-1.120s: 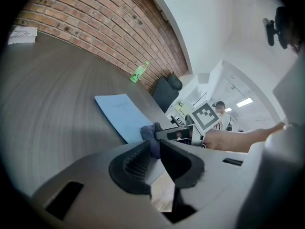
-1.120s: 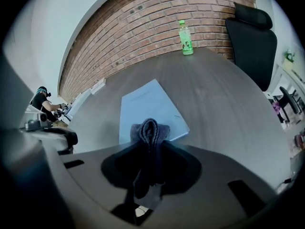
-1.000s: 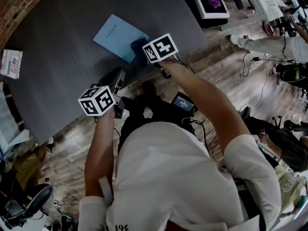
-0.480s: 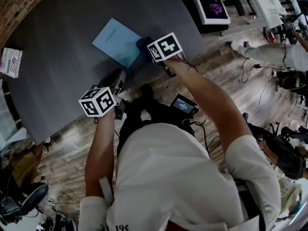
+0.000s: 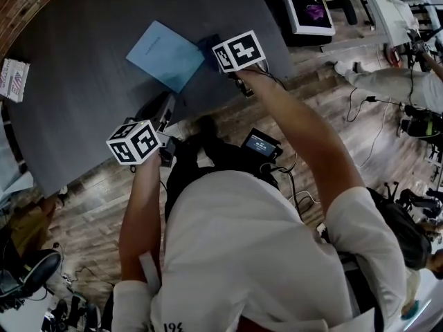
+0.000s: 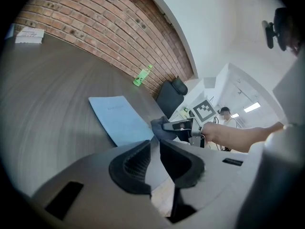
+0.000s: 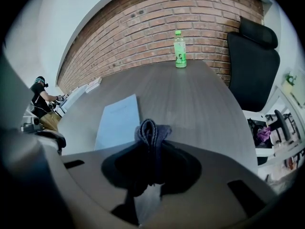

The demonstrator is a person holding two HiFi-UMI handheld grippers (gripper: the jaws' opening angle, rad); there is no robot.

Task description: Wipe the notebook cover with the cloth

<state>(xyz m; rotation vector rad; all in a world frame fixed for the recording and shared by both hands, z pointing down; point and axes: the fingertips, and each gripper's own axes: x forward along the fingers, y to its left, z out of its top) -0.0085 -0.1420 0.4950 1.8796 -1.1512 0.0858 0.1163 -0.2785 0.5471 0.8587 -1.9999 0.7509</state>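
A light blue notebook (image 5: 165, 55) is laid flat and closed on the dark bench (image 5: 83, 116), towards the bench's near edge, with one corner turned to that edge. A dark blue cloth (image 7: 151, 130) is clenched in the right tongs (image 7: 151, 152): it is bunched into a fold that is pinched between the two pads and stands out past their tips. The cloth is held at the notebook's side edge nearest the right tongs, close above the bench; whether it is pressed on the cover cannot be told.

The left tongs (image 6: 155, 149) are held over the near edge of the bench, apart from the notebook. Their pads are parted by a narrow gap, and nothing is gripped between them; only the bench surface is seen through the gap.

A green bottle (image 7: 179, 49) is stood upright at the far edge of the bench, before the brick wall (image 7: 157, 23). A black chair (image 7: 252, 56) is placed beside that end of the bench. A small printed leaflet (image 5: 14, 80) is laid at the bench's far left corner, well apart from the notebook.
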